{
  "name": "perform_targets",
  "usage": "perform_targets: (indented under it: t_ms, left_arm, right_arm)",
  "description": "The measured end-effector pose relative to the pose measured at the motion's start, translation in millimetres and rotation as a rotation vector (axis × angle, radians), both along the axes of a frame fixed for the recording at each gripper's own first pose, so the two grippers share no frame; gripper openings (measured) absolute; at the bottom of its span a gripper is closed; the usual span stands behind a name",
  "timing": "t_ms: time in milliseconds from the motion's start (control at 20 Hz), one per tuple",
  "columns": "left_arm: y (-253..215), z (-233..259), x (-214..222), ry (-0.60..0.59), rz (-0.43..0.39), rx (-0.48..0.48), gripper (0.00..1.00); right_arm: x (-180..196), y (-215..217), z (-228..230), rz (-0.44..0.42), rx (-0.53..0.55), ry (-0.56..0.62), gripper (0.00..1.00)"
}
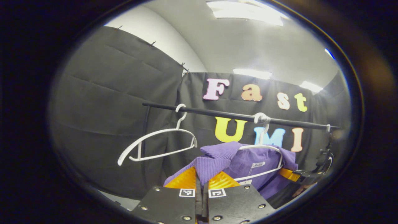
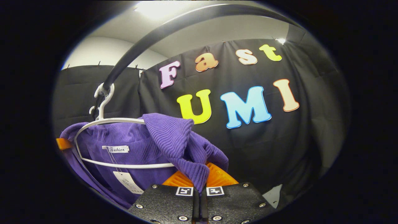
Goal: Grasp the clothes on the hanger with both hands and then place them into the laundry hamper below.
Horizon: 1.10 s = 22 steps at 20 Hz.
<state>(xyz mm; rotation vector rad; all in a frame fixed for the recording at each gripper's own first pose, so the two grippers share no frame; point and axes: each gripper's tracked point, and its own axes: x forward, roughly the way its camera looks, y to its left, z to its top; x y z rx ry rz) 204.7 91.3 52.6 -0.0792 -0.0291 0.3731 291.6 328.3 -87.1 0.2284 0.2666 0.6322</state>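
A purple ribbed knit garment [image 1: 245, 163] hangs on a white hanger [image 1: 264, 149] from a black rail [image 1: 230, 115]. My left gripper [image 1: 202, 182] is shut on a fold of its near shoulder, the cloth pinched between the fingers. In the right gripper view the same purple garment [image 2: 146, 146] drapes over its white hanger [image 2: 102, 124], and my right gripper [image 2: 199, 180] is shut on the other shoulder's bunched fold. The right gripper [image 1: 293, 175] also shows at the garment's far side in the left gripper view. The hamper is out of sight.
An empty white hanger [image 1: 158, 144] hangs tilted on the rail to the left of the garment. The rail's upright post [image 1: 146, 140] stands at the left end. The rail [image 2: 174, 28] arches close overhead in the right gripper view.
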Motion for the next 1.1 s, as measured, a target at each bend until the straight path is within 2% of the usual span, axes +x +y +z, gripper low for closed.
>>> perform_targets:
  t_ms: [150,400,450,550,600,1100]
  left_arm:
    - [14,15,0,-0.037,-0.022,-0.036,0.00]
    - [31,24,1,-0.053,-0.030,-0.035,0.01]
    - [36,27,1,-0.054,-0.033,-0.033,0.07]
    - [44,30,2,-0.063,-0.037,-0.028,0.07]
    - [48,34,1,-0.067,-0.042,-0.022,0.01]
    - [95,20,-9,-0.056,-0.068,-0.064,0.00]
  right_arm:
    - [-5,-6,10,-0.040,-0.009,-0.014,0.01]
    - [-15,-16,25,-0.085,-0.023,-0.048,0.01]
    - [-17,-15,26,-0.088,-0.025,-0.049,0.01]
    - [-20,-15,30,-0.094,-0.029,-0.055,0.01]
    - [-23,-14,32,-0.098,-0.031,-0.058,0.01]
    - [-46,-5,46,-0.109,-0.053,-0.057,0.01]
